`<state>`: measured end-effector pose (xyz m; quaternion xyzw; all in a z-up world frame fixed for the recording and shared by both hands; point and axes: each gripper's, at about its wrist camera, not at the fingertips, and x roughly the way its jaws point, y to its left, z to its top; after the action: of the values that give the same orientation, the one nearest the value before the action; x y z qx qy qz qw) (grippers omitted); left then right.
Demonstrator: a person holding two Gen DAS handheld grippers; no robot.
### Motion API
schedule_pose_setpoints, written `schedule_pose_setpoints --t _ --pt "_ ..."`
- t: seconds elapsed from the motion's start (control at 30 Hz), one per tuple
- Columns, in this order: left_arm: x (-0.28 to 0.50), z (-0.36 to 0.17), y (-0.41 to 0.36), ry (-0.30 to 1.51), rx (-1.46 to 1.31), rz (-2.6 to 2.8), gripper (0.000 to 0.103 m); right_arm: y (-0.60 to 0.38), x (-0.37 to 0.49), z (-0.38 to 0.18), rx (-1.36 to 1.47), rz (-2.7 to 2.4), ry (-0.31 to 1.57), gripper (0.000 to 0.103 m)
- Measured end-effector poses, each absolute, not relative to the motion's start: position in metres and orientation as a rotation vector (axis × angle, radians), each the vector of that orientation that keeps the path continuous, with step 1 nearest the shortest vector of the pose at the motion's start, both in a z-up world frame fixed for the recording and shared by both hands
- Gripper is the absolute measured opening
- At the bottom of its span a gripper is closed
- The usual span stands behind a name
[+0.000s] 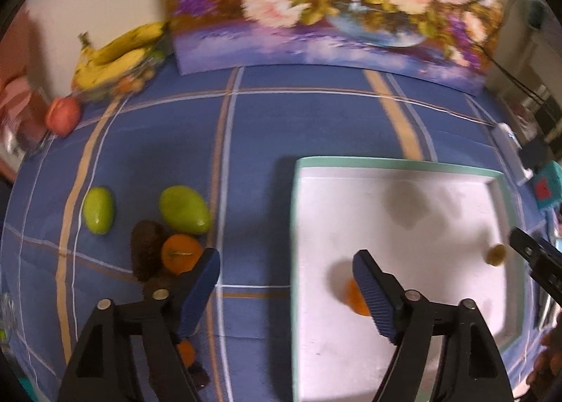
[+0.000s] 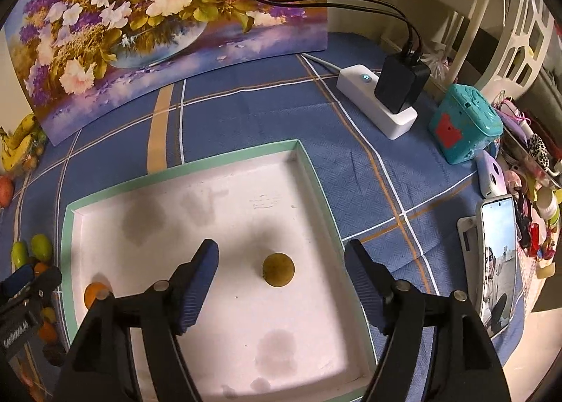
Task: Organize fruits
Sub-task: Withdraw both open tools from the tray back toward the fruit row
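A white tray with a green rim [image 1: 386, 163] [image 2: 186, 164] lies on the blue checked cloth. In it are an orange [image 1: 351, 296] [image 2: 94, 293] near its left side and a small olive-brown round fruit [image 1: 496, 254] [image 2: 278, 269]. My left gripper [image 1: 286, 256] is open over the tray's left edge, with the orange partly behind its right finger. My right gripper [image 2: 281, 249] is open above the brown fruit, its pads clear of it. Left of the tray lie two green mangoes [image 1: 99, 210] [image 1: 184, 209], a kiwi [image 1: 145, 251] and another orange [image 1: 181, 252].
Bananas [image 1: 116, 54] and a red fruit [image 1: 63, 115] sit at the far left by a flower painting [image 2: 140, 15]. A power strip with a charger [image 2: 383, 99], a teal box [image 2: 463, 124], a phone [image 2: 498, 261] and small clutter crowd the right edge.
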<state>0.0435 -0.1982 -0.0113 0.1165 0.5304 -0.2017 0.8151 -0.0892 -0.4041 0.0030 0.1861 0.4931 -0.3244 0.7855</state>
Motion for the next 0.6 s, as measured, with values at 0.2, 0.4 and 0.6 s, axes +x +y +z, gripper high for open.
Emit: schedule_pose_setpoints --t 0.2,0.4,0.6 --pt "0.055 -0.018 -0.178 1.114 0.206 -0.343 0.103 -0.405 -0.089 0.002 0.411 -0.688 1.050 0.087" --pt "0.058 -0.012 -0.166 1.095 0.172 -0.335 0.103 -0.404 -0.090 0.004 0.408 -0.692 1.022 0.095" --pt "0.056 -0.002 -0.157 1.062 0.146 -0.344 0.103 -0.398 -0.090 0.014 0.380 -0.692 0.961 0.095"
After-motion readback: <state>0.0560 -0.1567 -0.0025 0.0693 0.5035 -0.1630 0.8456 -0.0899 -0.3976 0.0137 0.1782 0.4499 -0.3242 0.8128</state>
